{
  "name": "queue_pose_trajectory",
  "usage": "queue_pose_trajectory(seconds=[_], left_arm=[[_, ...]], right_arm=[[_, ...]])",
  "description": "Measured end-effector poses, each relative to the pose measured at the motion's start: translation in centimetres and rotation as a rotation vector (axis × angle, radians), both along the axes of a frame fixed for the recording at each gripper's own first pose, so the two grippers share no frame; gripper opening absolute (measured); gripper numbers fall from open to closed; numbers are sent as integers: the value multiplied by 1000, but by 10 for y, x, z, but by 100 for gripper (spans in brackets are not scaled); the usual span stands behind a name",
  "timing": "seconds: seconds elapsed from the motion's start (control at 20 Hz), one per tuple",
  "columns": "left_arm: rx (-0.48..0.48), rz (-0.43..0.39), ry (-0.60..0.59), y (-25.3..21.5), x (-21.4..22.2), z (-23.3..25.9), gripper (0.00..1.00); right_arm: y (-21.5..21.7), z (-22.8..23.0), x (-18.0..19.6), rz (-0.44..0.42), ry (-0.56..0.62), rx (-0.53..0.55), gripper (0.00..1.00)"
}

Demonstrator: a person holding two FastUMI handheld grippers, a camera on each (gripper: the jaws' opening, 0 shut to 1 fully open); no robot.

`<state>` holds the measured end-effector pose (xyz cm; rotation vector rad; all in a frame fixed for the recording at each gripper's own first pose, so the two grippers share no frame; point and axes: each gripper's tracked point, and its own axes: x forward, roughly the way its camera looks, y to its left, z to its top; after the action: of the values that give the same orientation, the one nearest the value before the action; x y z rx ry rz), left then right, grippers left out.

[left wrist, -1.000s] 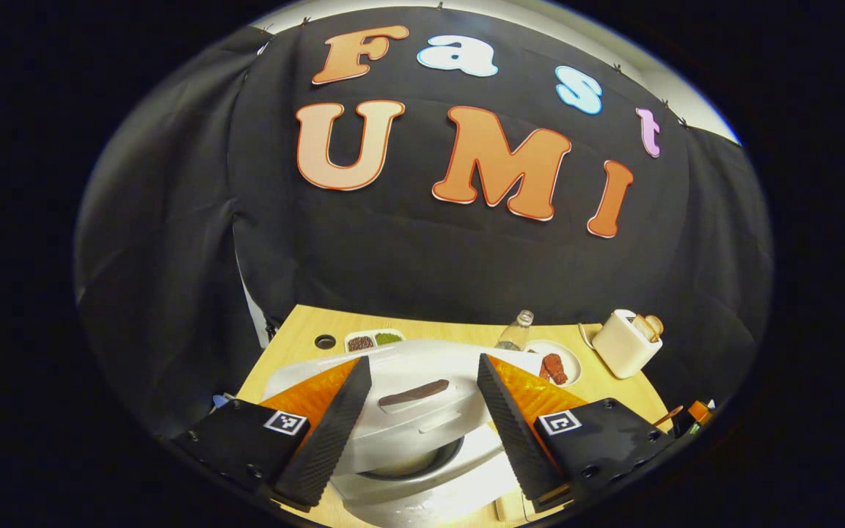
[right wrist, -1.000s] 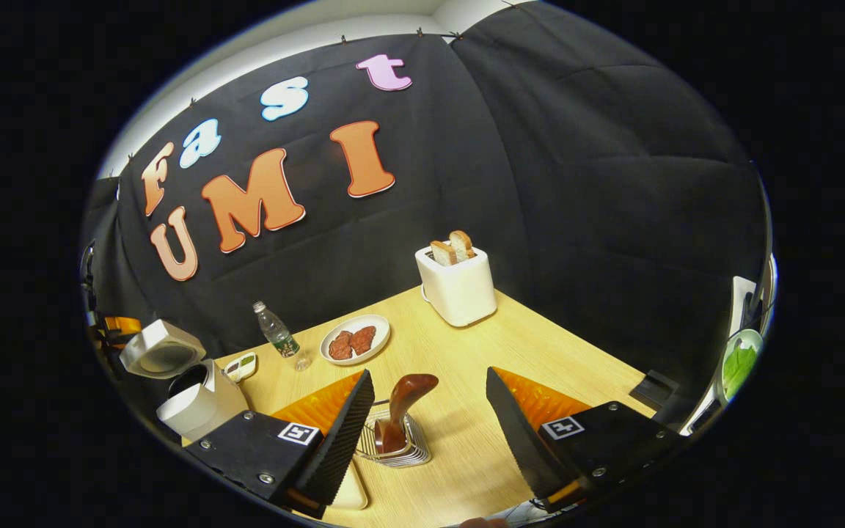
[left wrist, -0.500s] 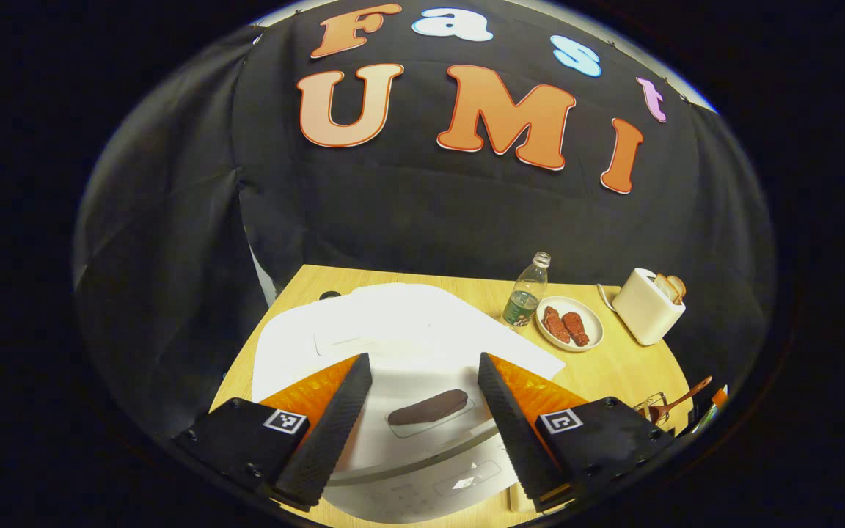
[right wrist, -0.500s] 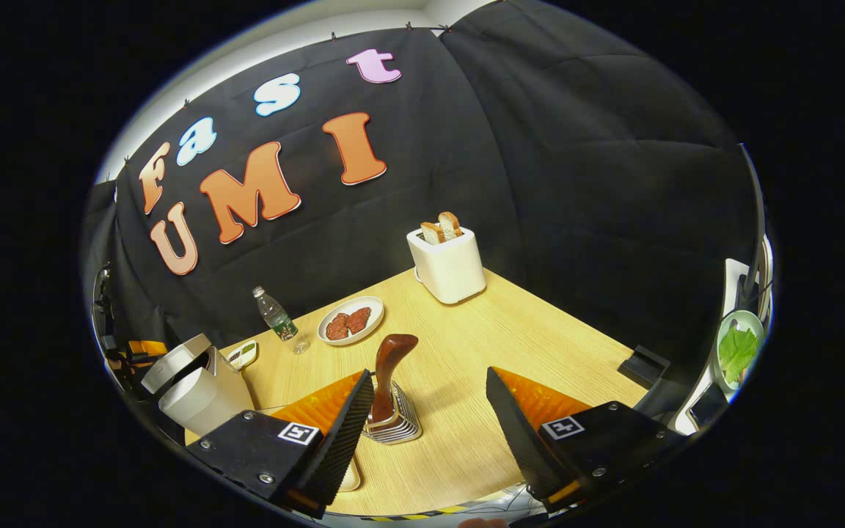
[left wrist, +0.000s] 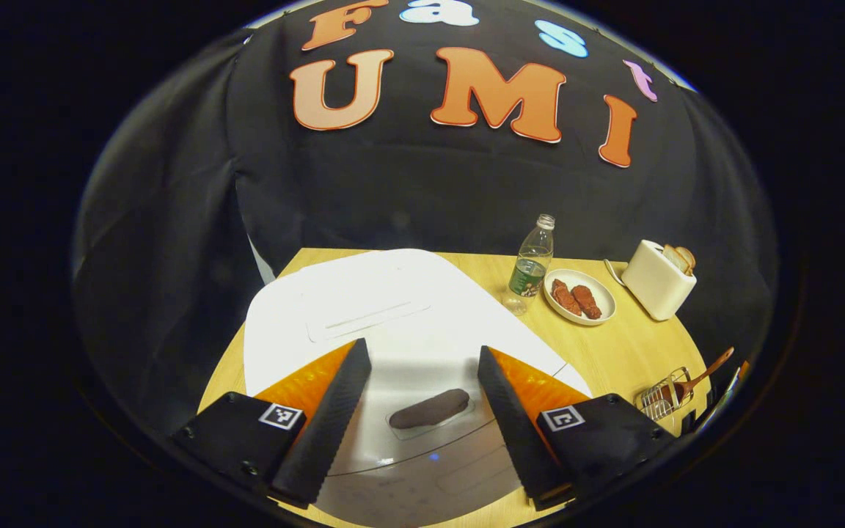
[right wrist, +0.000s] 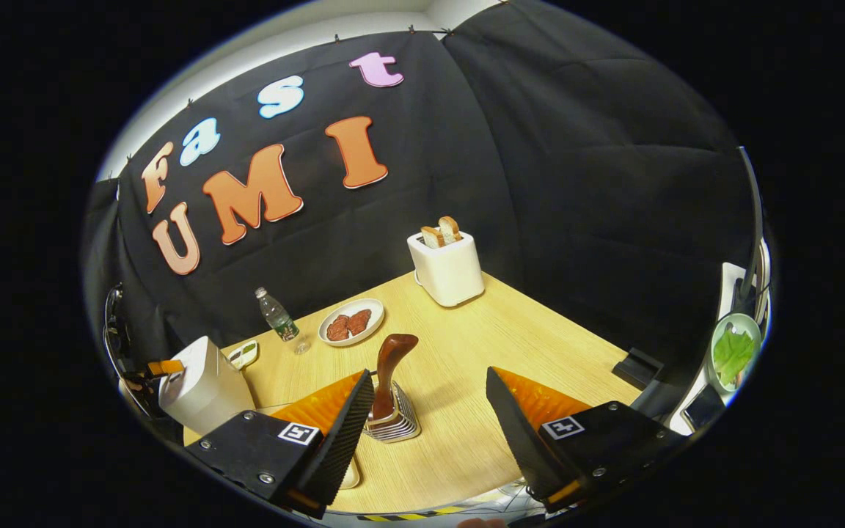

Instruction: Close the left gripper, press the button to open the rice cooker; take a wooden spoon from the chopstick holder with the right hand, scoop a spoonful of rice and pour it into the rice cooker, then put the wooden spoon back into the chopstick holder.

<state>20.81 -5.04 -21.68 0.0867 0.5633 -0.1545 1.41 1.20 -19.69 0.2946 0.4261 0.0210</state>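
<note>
A second ago the rice cooker (left wrist: pixel 393 323) stood with its lid raised; now the lid is down, and the left gripper (left wrist: pixel 417 425) hovers over it, jaws wide apart and empty — so the task looks close to its end. The wooden spoon (right wrist: pixel 387 374) stands in the chopstick holder (right wrist: pixel 393 422) on the table (right wrist: pixel 510 345); the right gripper (right wrist: pixel 430 433) is just behind it, also wide open and holding nothing. The label on the bottle (left wrist: pixel 529 264) is too small to read — no other writing can be made out.
</note>
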Motion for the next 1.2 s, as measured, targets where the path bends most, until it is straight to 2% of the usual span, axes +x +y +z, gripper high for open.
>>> queue_pose_trajectory(seconds=[0.1, 0.35, 0.5, 0.7, 0.85, 1.05, 1.2], left_arm=[[26, 6, -4, 2, -5, 3, 100], [-45, 37, -61, 6, -30, 34, 99], [-85, 38, -151, 16, -51, 86, 99], [-124, 58, -300, 37, -80, 171, 99], [-113, 70, -405, 52, -105, 229, 99], [-113, 99, -495, 67, -137, 277, 99], [-121, 126, -531, 79, -153, 286, 99]], right_arm=[[-1, 9, -2, 8, -15, -19, 95], [0, 40, 0, 27, -63, -46, 95], [7, 77, 1, 47, -132, -55, 94], [23, 125, 5, 107, -223, -125, 95], [33, 165, 9, 138, -314, -184, 95], [44, 205, 12, 159, -390, -234, 95], [52, 223, 4, 175, -437, -234, 95]])
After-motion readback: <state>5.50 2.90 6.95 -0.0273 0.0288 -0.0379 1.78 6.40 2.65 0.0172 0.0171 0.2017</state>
